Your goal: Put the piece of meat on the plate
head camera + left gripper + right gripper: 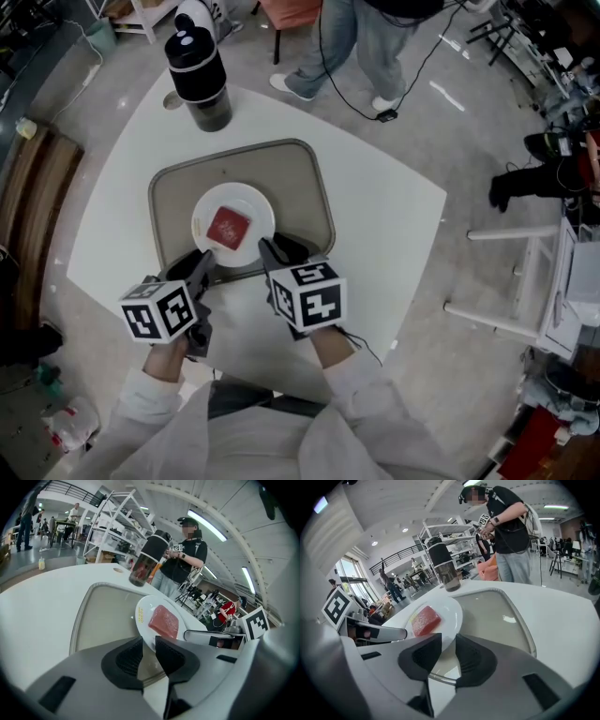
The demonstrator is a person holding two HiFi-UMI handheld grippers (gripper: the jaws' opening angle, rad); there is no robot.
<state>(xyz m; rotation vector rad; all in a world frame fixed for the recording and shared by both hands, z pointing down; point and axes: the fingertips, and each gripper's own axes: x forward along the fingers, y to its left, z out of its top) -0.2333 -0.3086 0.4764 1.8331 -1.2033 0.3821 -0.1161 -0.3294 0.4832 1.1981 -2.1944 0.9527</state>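
A red square piece of meat (228,228) lies flat on a white plate (255,202), which stands on a grey-beige tray (307,202). My left gripper (202,267) hovers at the tray's near edge, left of the plate, jaws open with nothing between them. My right gripper (279,253) is beside it at the plate's near right, also open and empty. In the left gripper view the meat (164,621) sits just beyond the jaws (149,651). The right gripper view shows the meat (425,619) ahead and left of its jaws (448,656).
A black-capped bottle (199,80) stands on the white table (375,216) behind the tray. A person (347,37) stands beyond the table's far edge, with cables on the floor. A white rack (525,281) stands to the right.
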